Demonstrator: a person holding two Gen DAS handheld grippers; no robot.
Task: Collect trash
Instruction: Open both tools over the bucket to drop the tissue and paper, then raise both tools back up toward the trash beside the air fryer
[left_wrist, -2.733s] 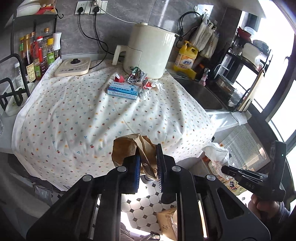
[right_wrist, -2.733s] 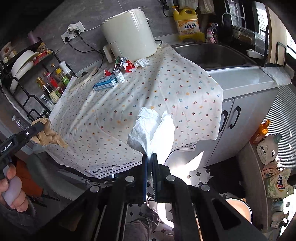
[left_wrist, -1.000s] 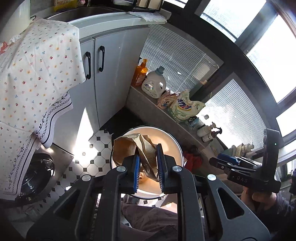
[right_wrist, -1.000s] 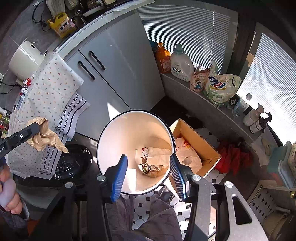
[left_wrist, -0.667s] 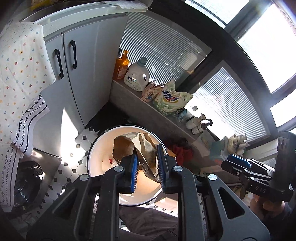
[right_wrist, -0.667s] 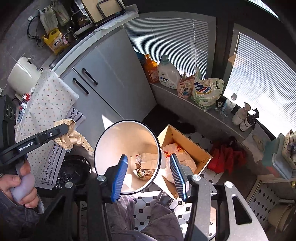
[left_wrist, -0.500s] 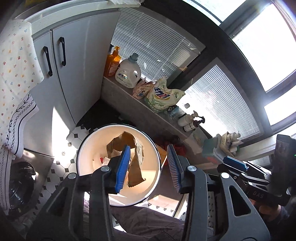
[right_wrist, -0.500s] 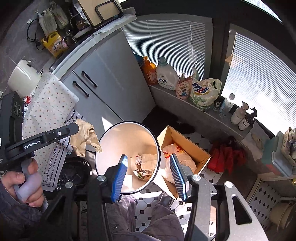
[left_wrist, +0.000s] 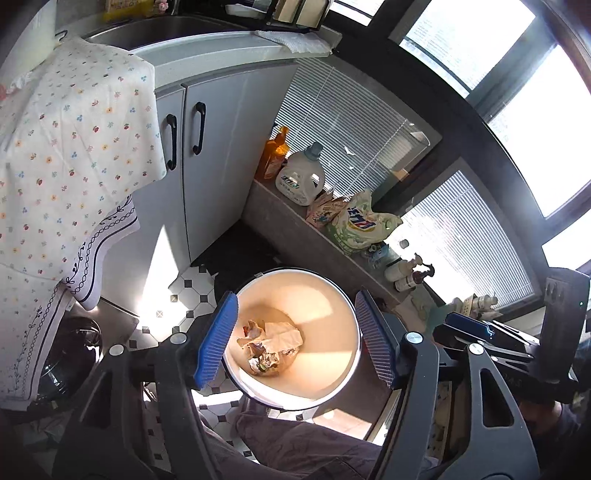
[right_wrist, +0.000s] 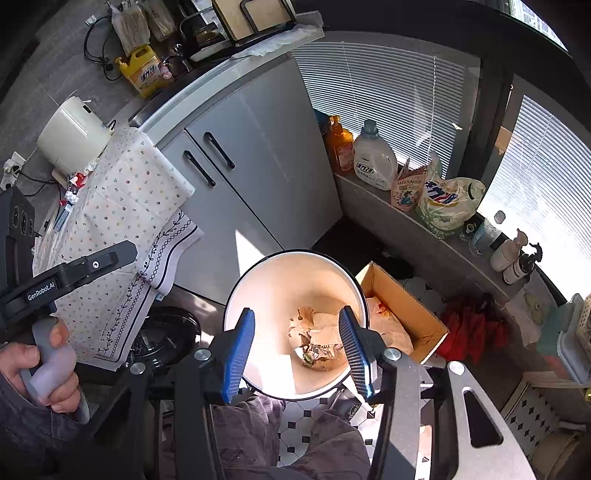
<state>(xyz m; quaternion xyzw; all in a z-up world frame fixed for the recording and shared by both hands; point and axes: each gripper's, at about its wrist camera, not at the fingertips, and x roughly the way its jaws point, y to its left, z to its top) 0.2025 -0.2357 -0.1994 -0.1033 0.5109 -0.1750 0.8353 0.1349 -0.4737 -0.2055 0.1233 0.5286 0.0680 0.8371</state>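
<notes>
A white round trash bin (left_wrist: 334, 291) (right_wrist: 258, 280) stands on the tiled floor below both grippers. Crumpled brown paper and wrappers (left_wrist: 271, 345) (right_wrist: 314, 343) lie at its bottom. My left gripper (left_wrist: 295, 341) hangs above the bin with its jaws opening, and nothing is between its blue pads. My right gripper (right_wrist: 297, 352) is also open and empty over the bin. In the right wrist view the left gripper's arm (right_wrist: 77, 273) shows at the left, held by a hand (right_wrist: 48, 365). More trash (right_wrist: 72, 188) lies on the flowered tablecloth (right_wrist: 122, 199) near a white kettle (right_wrist: 72, 134).
An open cardboard box (right_wrist: 402, 314) with paper in it sits right of the bin. Grey cabinet doors (left_wrist: 207, 147) stand behind. A ledge holds detergent bottles (left_wrist: 301, 175) and bags (left_wrist: 360, 221). A black pot (right_wrist: 166, 336) sits left of the bin. The person's legs (right_wrist: 288, 443) are below.
My left gripper opened and the brown paper bag fell from it into the bin. The view swung from the table to the bin. The right gripper stayed open above the bin.
</notes>
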